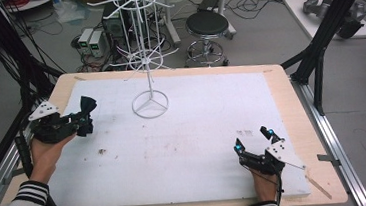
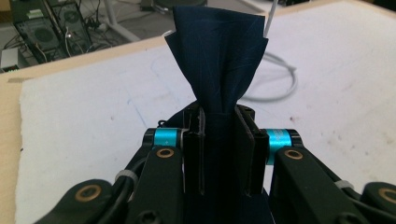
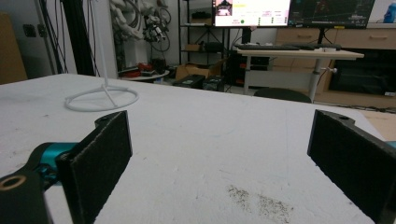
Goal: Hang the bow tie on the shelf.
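Cloth, dark navy and folded (image 2: 217, 56), is the piece in hand, and everything about it reads as light and limp. Largest in the scene is the white-covered table (image 1: 185, 148), with a white wire rack (image 1: 146, 66) standing at its far middle on a ring base. Over the table's left edge the left gripper (image 1: 75, 123) holds the cloth, its jaws closed tight on a bunched waist of the fabric, so the free end fans upward in soft pleats. Thin woven fabric like this probably will not slip from the rough pads, but it will sag and swing, so a grip near a folded edge or corner should control it best. At the near right, the right gripper (image 1: 253, 139) rests low over the table, jaws spread wide and empty.
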